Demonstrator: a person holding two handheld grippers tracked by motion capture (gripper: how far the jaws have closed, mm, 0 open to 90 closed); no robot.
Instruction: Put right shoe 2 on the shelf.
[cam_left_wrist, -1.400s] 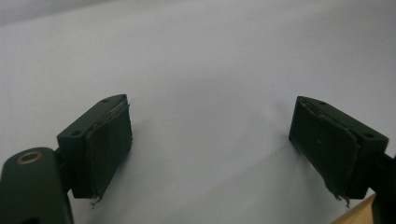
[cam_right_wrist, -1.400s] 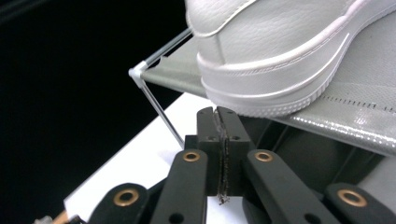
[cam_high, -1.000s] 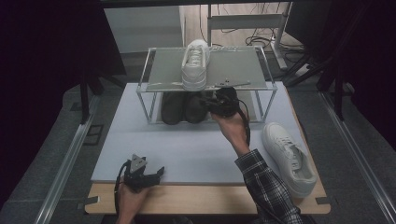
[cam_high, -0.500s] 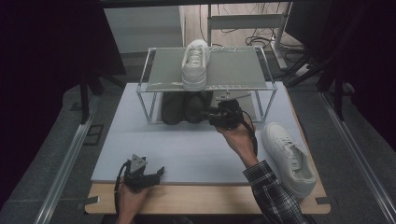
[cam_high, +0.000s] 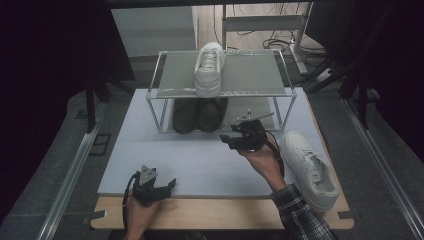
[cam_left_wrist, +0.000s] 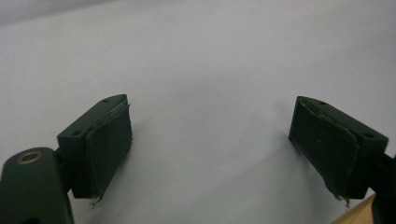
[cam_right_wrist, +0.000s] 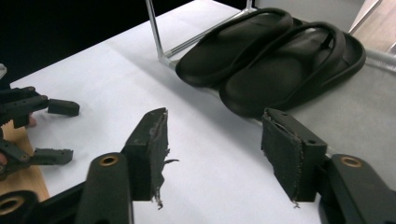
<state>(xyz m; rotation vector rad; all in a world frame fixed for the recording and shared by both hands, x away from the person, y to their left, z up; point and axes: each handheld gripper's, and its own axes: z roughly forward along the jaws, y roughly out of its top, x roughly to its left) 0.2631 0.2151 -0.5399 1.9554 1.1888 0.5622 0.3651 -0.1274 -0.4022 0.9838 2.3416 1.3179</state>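
Note:
Two black slippers (cam_high: 198, 114) lie side by side under a metal rack (cam_high: 165, 86), and a white sneaker (cam_high: 209, 68) stands on the rack's top shelf. A second white sneaker (cam_high: 308, 166) lies on the mat at the right. My right gripper (cam_high: 226, 140) hovers just in front of the rack's right half, pointing left. Its jaws have just been opening and nothing is between them. In the right gripper view the slippers (cam_right_wrist: 275, 51) lie beyond the open right gripper (cam_right_wrist: 215, 154). My left gripper (cam_high: 169, 186) rests open near the mat's front edge, over bare mat (cam_left_wrist: 201, 60).
A white mat (cam_high: 200, 160) covers the table, with a wooden strip (cam_high: 215, 218) along the front. Dark curtains stand at both sides, and desk legs and cables lie behind the rack.
My right gripper has drawn back from the slippers under the rack, toward the front and lower, and its jaws have spread apart. The left gripper has stayed put.

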